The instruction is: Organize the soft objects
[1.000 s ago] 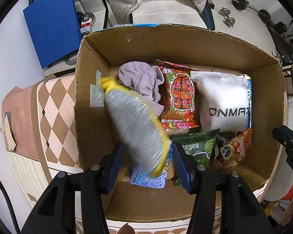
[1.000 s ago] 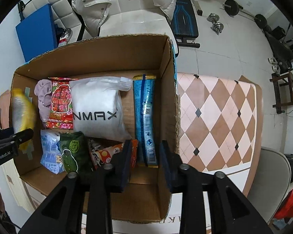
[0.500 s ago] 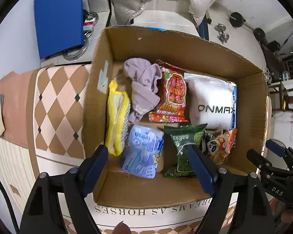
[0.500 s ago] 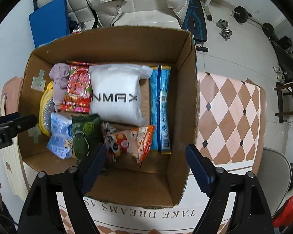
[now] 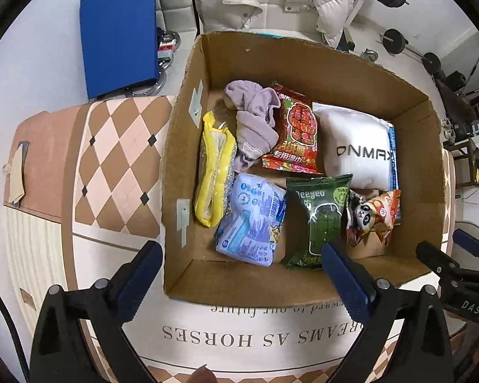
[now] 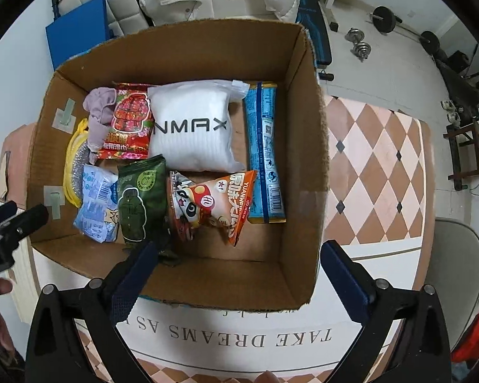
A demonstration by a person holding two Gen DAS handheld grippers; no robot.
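Soft packets (image 5: 325, 220) in cardboard box (image 5: 431, 159), both grippers' fingers (image 6: 134, 277) spread wide above

Black left gripper (image 5: 241, 274), right gripper (image 6: 239, 271): blue-padded jaws, silver screws.

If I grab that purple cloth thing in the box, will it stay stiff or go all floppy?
Probably floppy: the purple cloth lies crumpled in loose folds, draped against the red packet. It likely weighs little and would dangle from one pinched spot. It looks fuzzy, so it should not slip much, and it cannot roll.
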